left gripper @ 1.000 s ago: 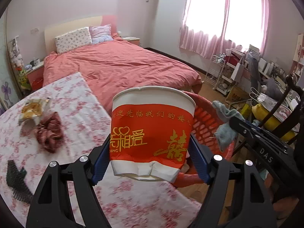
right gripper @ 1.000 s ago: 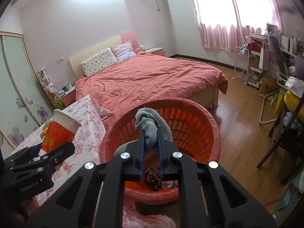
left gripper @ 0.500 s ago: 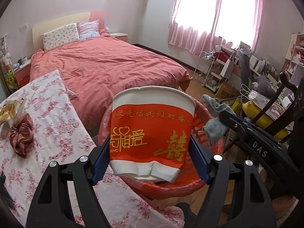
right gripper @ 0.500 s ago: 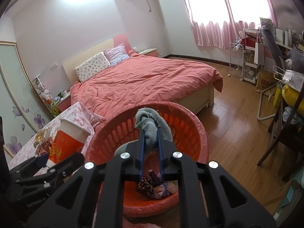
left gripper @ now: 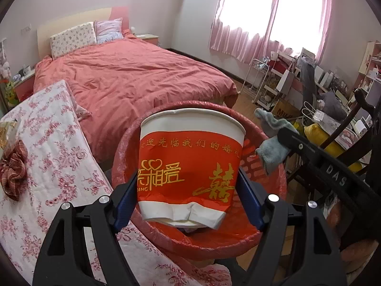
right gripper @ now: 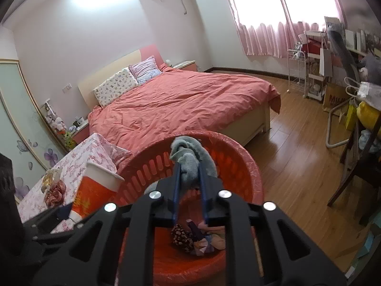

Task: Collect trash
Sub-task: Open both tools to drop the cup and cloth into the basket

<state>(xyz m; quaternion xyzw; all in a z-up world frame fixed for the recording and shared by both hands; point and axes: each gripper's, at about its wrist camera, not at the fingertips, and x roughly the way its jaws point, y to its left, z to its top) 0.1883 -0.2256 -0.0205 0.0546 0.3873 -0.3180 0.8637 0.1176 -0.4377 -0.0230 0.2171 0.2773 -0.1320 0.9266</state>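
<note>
A red and white paper cup (left gripper: 190, 166) with gold lettering is upright between the blue pads of my left gripper (left gripper: 188, 190), which is shut on it above the red plastic basket (left gripper: 123, 147). In the right wrist view, my right gripper (right gripper: 189, 169) has a grey cloth (right gripper: 190, 164) between its pads over the same basket (right gripper: 238, 152). Its jaws are opening, and the cloth still hangs in them. The cloth (left gripper: 271, 152) also shows in the left wrist view, at the basket's right rim. The cup (right gripper: 95, 190) stands at the basket's left side.
Crumpled wrappers (right gripper: 197, 238) lie in the basket's bottom. A table with a floral cover (left gripper: 47, 166) at the left carries a red fabric scrunchie (left gripper: 12, 171) and a snack wrapper (left gripper: 7, 128). A bed (left gripper: 133, 76) lies behind, and a chair and cluttered shelves (left gripper: 333, 90) stand at the right.
Both grippers have come further over the basket, which now fills more of each view. The table has slid off to the left. The right jaws stand slightly wider around the cloth.
</note>
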